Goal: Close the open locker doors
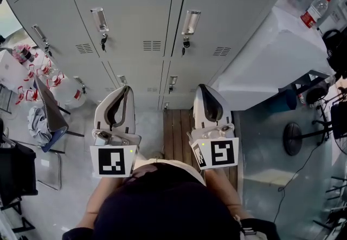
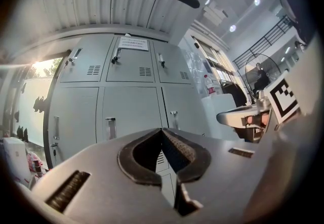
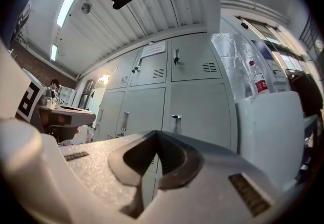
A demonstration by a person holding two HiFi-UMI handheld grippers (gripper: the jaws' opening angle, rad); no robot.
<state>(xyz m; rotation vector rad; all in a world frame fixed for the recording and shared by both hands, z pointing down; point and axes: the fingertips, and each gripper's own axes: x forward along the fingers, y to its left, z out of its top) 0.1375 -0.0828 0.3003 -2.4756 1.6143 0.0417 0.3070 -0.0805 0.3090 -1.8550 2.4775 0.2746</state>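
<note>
A bank of grey metal lockers (image 1: 146,27) fills the head view ahead of me. Every door I can see lies flush with its frame. Silver handles (image 1: 100,18) (image 1: 191,21) stick out of the upper doors, and keys (image 1: 103,43) hang below them. My left gripper (image 1: 128,88) and right gripper (image 1: 200,87) are held side by side, short of the lockers and touching nothing. Both are shut and hold nothing. In the left gripper view the left gripper (image 2: 162,129) points at closed doors (image 2: 129,112). The right gripper (image 3: 154,132) faces the closed doors (image 3: 195,101) in its own view.
A white cabinet (image 1: 271,60) stands to the right of the lockers with a red-labelled bottle (image 1: 314,11) on top. On the left are a folding chair (image 1: 49,109) and several bottles (image 1: 51,79). A round stand base (image 1: 293,138) sits at the right. Wooden floor boards (image 1: 176,130) lie below me.
</note>
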